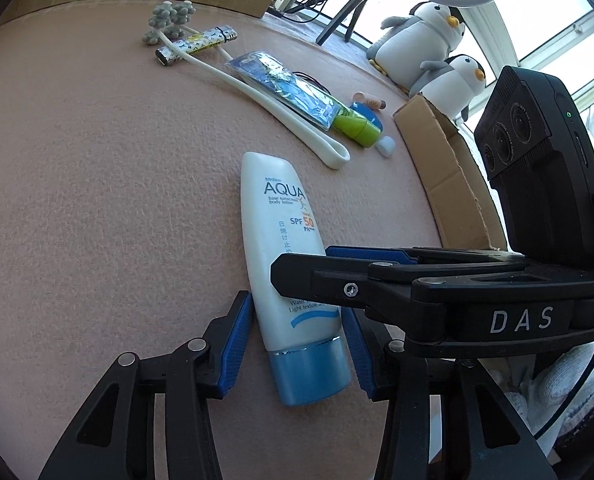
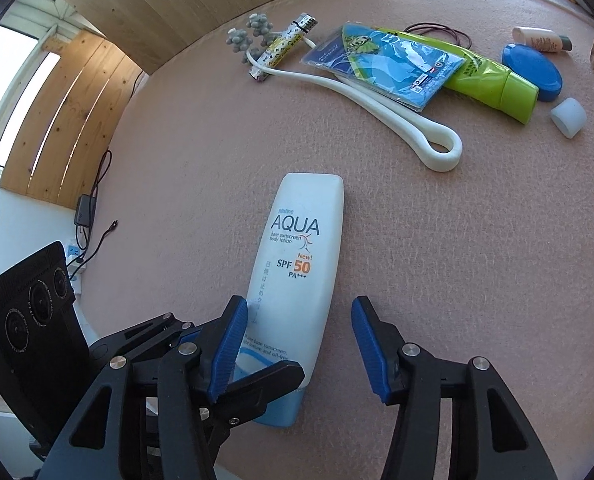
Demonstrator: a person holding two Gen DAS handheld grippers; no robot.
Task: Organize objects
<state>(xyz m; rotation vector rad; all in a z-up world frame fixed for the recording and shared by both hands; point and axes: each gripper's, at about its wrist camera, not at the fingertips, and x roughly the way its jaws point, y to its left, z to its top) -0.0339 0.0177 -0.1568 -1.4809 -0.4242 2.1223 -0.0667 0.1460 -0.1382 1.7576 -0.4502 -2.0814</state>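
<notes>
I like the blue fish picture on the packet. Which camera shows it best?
The right wrist view: the blue packet lies open to the camera there, and its cartoon print is clear. In the left wrist view the same packet is farther off, foreshortened and glary, so the picture is hard to make out.

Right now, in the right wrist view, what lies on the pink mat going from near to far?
Near to far: sunscreen bottle between the prongs of the right tool, then the white looped massager handle, the blue packet, and the patterned lighter farthest.
</notes>
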